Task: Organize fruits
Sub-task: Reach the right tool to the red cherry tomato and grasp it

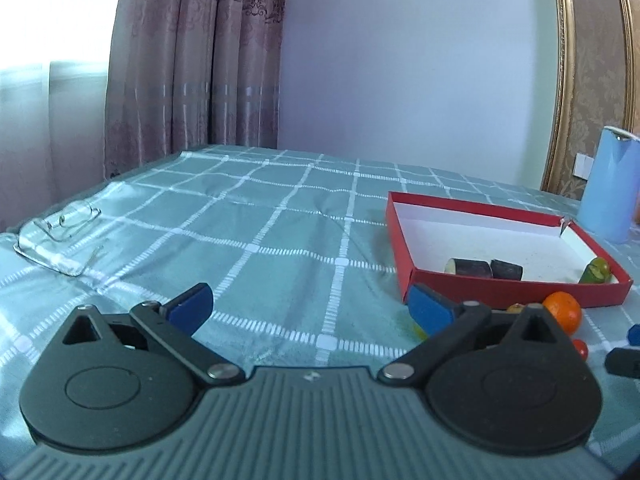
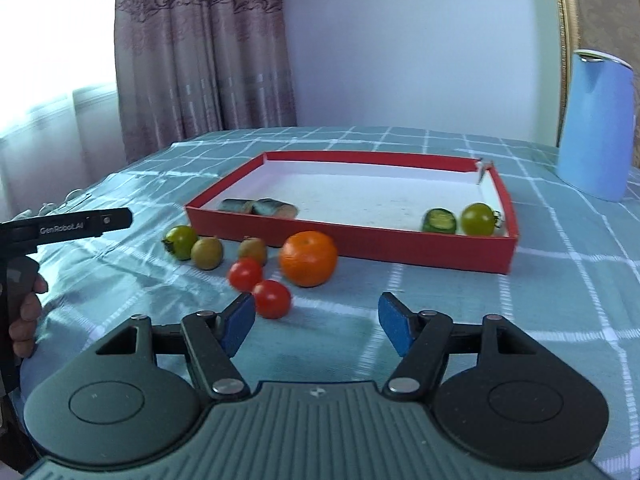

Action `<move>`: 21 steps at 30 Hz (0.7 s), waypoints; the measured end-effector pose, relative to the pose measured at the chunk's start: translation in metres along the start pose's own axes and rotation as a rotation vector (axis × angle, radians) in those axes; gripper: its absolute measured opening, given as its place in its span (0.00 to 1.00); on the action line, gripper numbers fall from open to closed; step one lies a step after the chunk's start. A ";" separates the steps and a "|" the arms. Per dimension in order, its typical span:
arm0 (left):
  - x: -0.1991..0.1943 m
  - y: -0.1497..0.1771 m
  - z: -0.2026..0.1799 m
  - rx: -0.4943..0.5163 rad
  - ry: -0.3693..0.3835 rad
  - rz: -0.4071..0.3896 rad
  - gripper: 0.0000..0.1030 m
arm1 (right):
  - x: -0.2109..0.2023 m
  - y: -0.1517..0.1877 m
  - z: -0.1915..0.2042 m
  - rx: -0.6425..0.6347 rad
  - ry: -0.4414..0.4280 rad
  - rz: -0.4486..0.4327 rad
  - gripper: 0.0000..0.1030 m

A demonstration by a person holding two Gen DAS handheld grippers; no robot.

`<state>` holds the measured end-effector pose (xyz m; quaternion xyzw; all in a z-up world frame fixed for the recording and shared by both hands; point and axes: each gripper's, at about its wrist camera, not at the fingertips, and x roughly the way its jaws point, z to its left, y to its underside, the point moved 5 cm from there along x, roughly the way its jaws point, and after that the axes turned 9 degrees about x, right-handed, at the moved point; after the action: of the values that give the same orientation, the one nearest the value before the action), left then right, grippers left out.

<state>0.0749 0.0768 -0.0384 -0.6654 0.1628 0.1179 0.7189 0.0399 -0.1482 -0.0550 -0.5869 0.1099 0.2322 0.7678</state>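
Observation:
A red tray (image 2: 352,246) with a white floor sits on the checked cloth; it also shows in the left wrist view (image 1: 520,294). In it lie two dark cut pieces (image 2: 260,206), a green slice (image 2: 440,221) and a green tomato (image 2: 478,219). In front of it lie an orange (image 2: 308,258), two red tomatoes (image 2: 272,298), two small brownish-green fruits (image 2: 207,253) and a green tomato (image 2: 181,242). My right gripper (image 2: 316,324) is open and empty, just behind the red tomatoes. My left gripper (image 1: 308,308) is open and empty, left of the tray; its body shows in the right wrist view (image 2: 68,226).
A light blue jug (image 2: 596,124) stands at the back right, also in the left wrist view (image 1: 610,184). A clear plastic sheet with a wire clip (image 1: 60,236) lies at the table's left edge. Curtains and a wall stand behind the table.

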 end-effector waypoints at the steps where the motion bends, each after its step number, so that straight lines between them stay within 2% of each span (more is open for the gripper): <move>1: 0.001 0.001 0.001 -0.006 0.000 0.006 1.00 | 0.002 0.000 0.002 -0.005 -0.002 0.009 0.62; 7: 0.002 0.002 0.002 -0.016 0.020 0.008 1.00 | 0.015 0.000 0.016 -0.037 -0.008 0.037 0.54; 12: 0.004 0.002 -0.003 0.010 0.003 0.021 1.00 | 0.024 -0.001 0.021 -0.043 -0.003 0.053 0.53; 17: 0.006 0.002 -0.006 0.035 -0.010 0.033 1.00 | 0.035 -0.002 0.025 -0.045 -0.001 0.089 0.40; 21: 0.007 0.002 -0.004 0.025 -0.006 0.034 1.00 | 0.037 -0.002 0.026 -0.048 0.008 0.091 0.39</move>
<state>0.0797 0.0726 -0.0431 -0.6533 0.1734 0.1302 0.7254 0.0703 -0.1151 -0.0625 -0.6006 0.1338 0.2672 0.7416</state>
